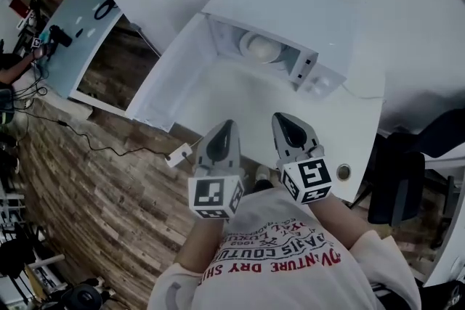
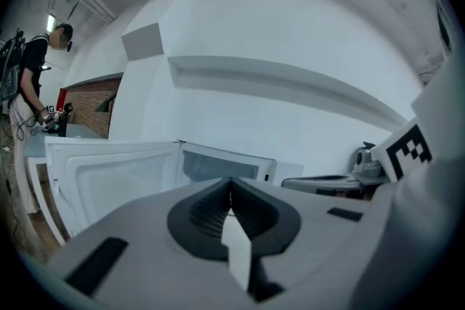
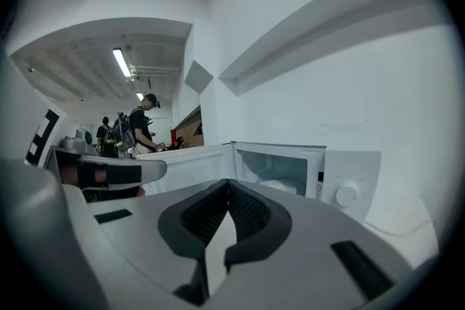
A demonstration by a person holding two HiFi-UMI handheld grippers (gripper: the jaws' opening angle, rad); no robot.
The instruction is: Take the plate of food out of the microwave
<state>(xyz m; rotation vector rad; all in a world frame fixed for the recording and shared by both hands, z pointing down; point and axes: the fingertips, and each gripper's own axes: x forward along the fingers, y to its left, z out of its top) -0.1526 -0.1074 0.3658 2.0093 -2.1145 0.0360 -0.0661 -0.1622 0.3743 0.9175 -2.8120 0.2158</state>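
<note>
The plate of food (image 1: 261, 47) sits inside the microwave (image 1: 290, 3), on the floor of the cavity. I see it as a pale round shape; what the food is I cannot tell. In the right gripper view the plate (image 3: 282, 186) shows through the open front, left of the control panel. The microwave door (image 1: 171, 76) stands swung wide open to the left. The microwave stands on the white bench (image 1: 254, 102).

Both my grippers are in front of the bench edge, well apart from the plate and touching nothing. The left gripper (image 1: 226, 126) has its jaws pressed together, tip on tip, with nothing between them; its own view shows it (image 2: 231, 185) pointing toward the open door. The right gripper (image 1: 280, 119) is just beside it, also with jaws closed and empty (image 3: 228, 189), pointing toward the cavity.
</note>
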